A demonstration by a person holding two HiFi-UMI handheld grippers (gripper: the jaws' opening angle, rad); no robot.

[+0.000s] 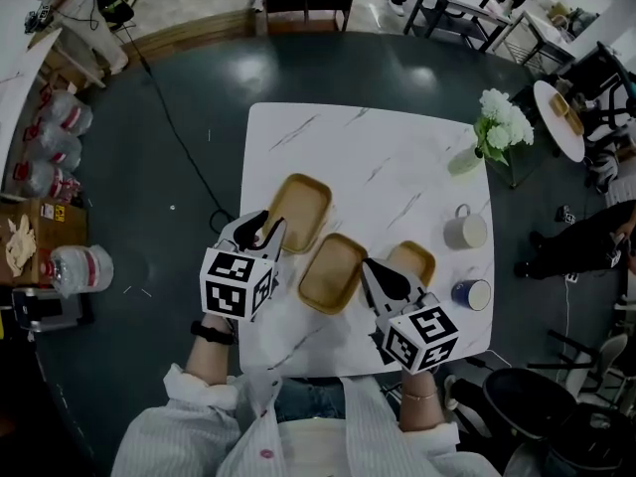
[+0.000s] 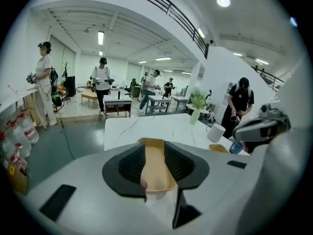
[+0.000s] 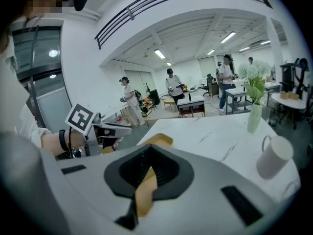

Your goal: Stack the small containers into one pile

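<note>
The left gripper (image 1: 264, 227) has its fingers spread, straddling the near rim of the large container (image 1: 300, 207) resting on the counter (image 1: 388, 157). The right gripper (image 1: 371, 268) has its fingers pinching the rim of the middle container (image 1: 331, 274). The small container (image 1: 413, 260) sits just beside it.

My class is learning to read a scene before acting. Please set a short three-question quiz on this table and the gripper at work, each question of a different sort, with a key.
1. Count: how many tan trays lie on the white table?
2. True or false: the left gripper has its jaws pressed together with nothing between them.
3. Pick one: what stands at the table's far right corner? A vase of flowers; B blue cup; C white mug.

Key
1. Three: the largest tray, the middle tray and the smallest tray.
2. False: the jaws stand apart, with the largest tray showing between them.
3. A.
</note>
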